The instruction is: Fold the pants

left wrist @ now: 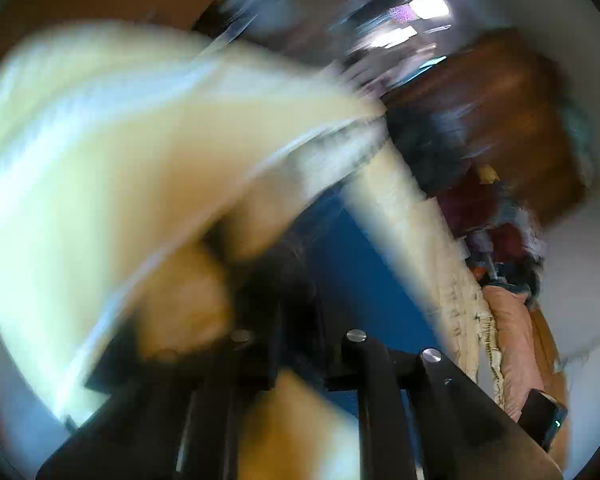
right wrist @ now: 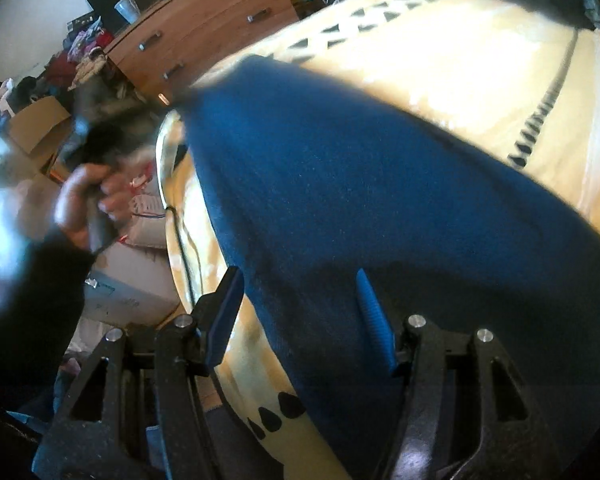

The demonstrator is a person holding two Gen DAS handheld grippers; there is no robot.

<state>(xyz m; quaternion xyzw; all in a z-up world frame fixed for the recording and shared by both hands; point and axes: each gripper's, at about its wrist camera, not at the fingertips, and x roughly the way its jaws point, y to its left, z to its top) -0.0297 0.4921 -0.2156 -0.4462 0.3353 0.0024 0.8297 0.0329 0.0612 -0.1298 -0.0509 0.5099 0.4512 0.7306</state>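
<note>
Missing the cloth is the risk: right tongs (right wrist: 300, 316) gape wide over blue pants (right wrist: 340, 184) at the bed (right wrist: 440, 60) edge; left tongs' (left wrist: 300, 344) state I cannot tell through blur.

I can't read any text, label or number in either wrist view. The left one is smeared with blur, the right shows no lettering

A matt, finely napped blue cloth is seen in the pants (right wrist: 340, 184). A cream bedspread (right wrist: 440, 80) with a slight sheen is shown beneath. Matt black speckled plastic forms the right gripper (right wrist: 300, 312), with ribbed blue pads (right wrist: 374, 316) and bright metal pins. Smooth wood veneer covers the dresser (right wrist: 196, 28).
</note>
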